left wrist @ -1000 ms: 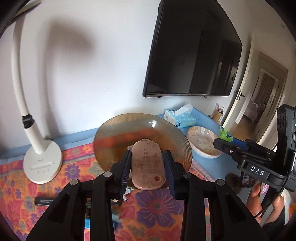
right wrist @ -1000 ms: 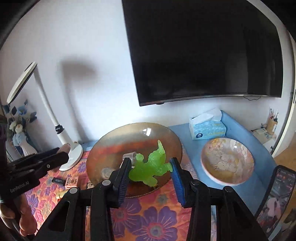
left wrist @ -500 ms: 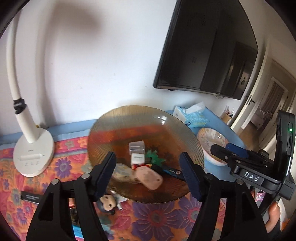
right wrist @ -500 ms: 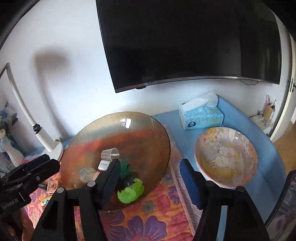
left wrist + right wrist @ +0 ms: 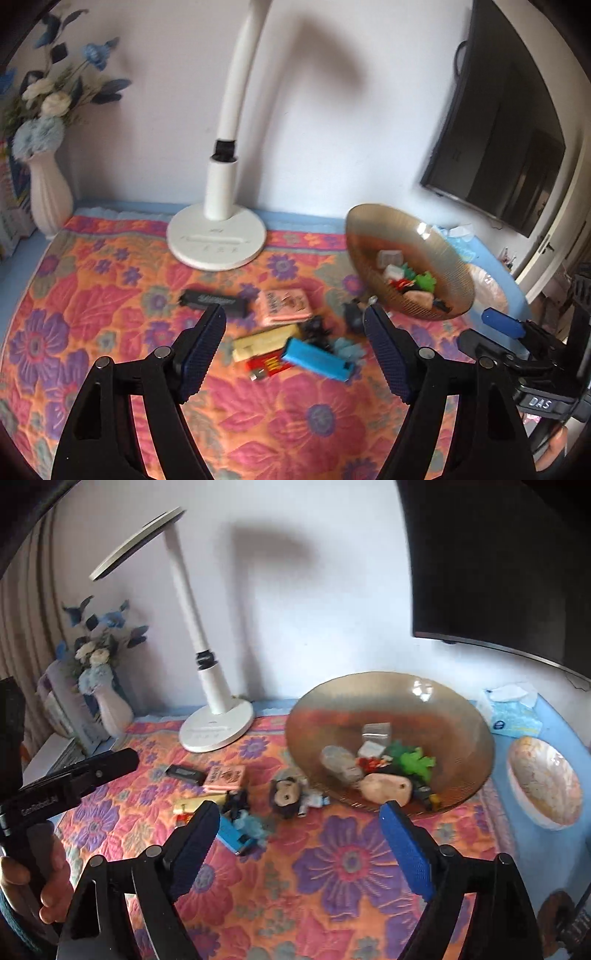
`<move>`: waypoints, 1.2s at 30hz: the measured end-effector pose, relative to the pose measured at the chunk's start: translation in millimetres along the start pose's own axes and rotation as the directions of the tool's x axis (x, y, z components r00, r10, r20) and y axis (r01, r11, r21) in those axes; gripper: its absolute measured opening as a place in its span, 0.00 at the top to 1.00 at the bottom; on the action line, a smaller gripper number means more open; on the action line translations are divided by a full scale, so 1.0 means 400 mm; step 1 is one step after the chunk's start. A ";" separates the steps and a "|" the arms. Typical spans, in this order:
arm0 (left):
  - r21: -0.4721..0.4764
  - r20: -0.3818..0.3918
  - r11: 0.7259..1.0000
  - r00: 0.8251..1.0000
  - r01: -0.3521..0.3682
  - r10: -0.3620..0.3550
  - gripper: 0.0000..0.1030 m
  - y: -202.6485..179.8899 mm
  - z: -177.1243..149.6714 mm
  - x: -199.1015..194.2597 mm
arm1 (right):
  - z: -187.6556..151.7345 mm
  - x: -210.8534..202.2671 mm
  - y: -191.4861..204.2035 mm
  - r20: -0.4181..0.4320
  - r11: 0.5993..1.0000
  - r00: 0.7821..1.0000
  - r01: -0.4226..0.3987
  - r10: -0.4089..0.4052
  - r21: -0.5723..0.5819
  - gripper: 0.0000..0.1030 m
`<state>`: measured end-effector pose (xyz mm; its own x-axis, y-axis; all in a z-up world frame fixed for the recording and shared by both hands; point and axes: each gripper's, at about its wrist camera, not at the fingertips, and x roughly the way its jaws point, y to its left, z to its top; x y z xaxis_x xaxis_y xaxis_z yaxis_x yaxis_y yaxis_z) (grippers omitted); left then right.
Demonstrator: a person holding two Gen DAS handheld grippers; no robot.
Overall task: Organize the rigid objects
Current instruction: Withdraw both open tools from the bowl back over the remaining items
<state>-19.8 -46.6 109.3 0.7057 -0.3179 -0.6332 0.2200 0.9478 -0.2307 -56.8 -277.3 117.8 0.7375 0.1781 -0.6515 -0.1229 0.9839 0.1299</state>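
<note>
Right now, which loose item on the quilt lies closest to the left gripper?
The blue lighter: it lies between the open left gripper fingers, nearer than the red stick, pink card or black bar.

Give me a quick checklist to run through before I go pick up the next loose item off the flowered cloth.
1. Left gripper open and holding nothing: ok.
2. Right gripper open and holding nothing: ok.
3. Amber bowl upright on the cloth with room left inside: ok.
4. Green toy and pink stone lying inside the bowl: ok.
5. Loose items still to collect, such as the blue lighter and black stick: not ok, still on the cloth.
6. Blue lighter free of its neighbours for a clean grasp: cannot tell, the pile is blurred.
</note>
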 end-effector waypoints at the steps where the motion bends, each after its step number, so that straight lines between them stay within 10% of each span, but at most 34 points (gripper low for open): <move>1: -0.006 -0.014 0.999 0.999 -0.043 0.043 0.26 0.025 -0.023 0.012 | -0.020 0.017 0.025 -0.008 1.000 1.000 -0.016 0.015 -0.024 0.15; 8: -0.077 -0.147 0.989 0.983 -0.126 0.113 0.26 0.140 -0.156 0.115 | -0.151 0.157 0.112 -0.091 0.982 0.995 0.013 -0.031 -0.187 0.15; 36: -0.020 -0.156 0.993 0.981 -0.119 0.115 0.26 0.118 -0.160 0.127 | -0.158 0.171 0.116 -0.107 0.980 0.994 0.004 -0.025 -0.198 0.05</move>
<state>-16.7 -19.5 19.2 0.6124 -0.2066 -0.7631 0.1206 0.9784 -0.1681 -54.0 -218.7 31.9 0.6650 0.1539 -0.7308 -0.2492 0.9682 -0.0228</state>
